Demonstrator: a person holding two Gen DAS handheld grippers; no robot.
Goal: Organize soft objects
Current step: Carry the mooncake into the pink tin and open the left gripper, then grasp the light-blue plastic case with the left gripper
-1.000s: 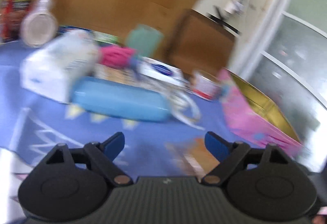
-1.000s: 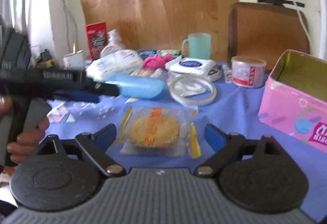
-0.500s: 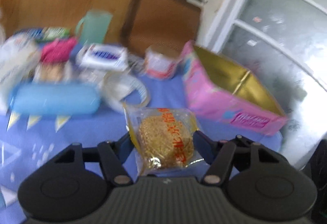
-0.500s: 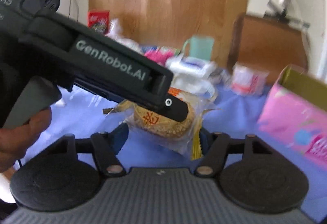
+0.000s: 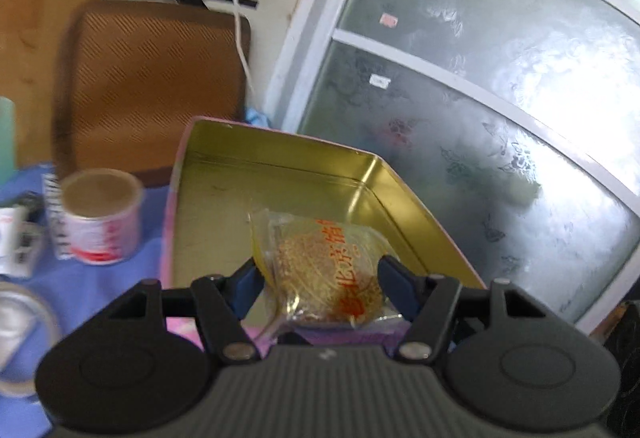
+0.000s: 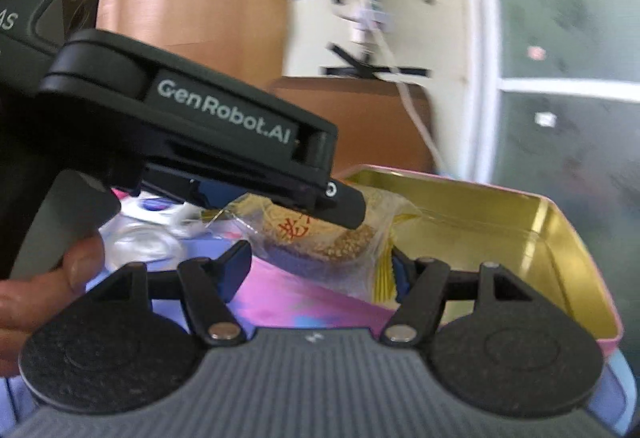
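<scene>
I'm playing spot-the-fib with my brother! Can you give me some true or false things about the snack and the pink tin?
1. The left gripper is gripping a snack packet. True.
2. The pink tin has its lid on. False: it is open, and its gold inside shows.
3. The packet is held over the tin. True.
4. The tin is full of things. False: the part that shows is bare gold.
5. The red-and-white can is inside the tin. False: it stands on the blue cloth beside the tin.
</scene>
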